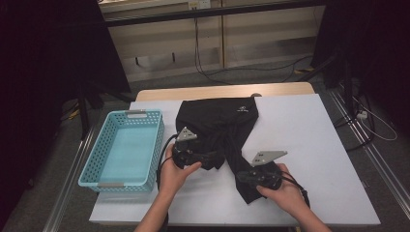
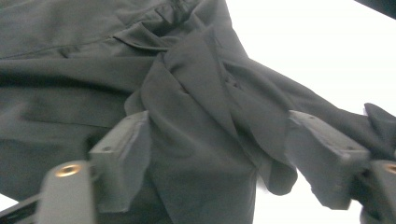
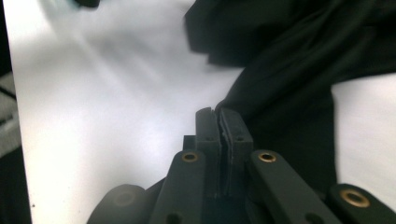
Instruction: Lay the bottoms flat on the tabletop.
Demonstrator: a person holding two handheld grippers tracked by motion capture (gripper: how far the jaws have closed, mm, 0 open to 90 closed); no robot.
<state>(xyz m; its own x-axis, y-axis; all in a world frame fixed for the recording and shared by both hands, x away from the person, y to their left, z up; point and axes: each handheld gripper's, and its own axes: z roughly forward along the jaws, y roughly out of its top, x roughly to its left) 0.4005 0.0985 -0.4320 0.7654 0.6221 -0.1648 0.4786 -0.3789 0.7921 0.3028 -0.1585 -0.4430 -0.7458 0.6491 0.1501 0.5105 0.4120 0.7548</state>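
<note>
1. Lay bunched on the white tabletop – a black garment of thin, matte woven cloth, with a small pale logo near its far edge.
2. Spread broad and fairly flat at the far end, gathered into twisted folds at the middle, then trailed as a narrow strip toward the near edge.
3. Stood just left of the cloth: a turquoise plastic basket, rectangular, with lattice walls and grey handle grips.
4. Held the left claw parted around a creased fold at the garment's middle – the fold sat between the blocky black pads, but no pad could be seen pressing on it; released, not clamped.
5. Showed the right claw clenched nearly to nothing, a thin edge of the black cloth pinched between its ribbed pads.
6. Sat in the high view with the left claw at the gathered middle and the right claw on the narrow strip nearer the person, each topped by a grey three-cornered plate.
</note>
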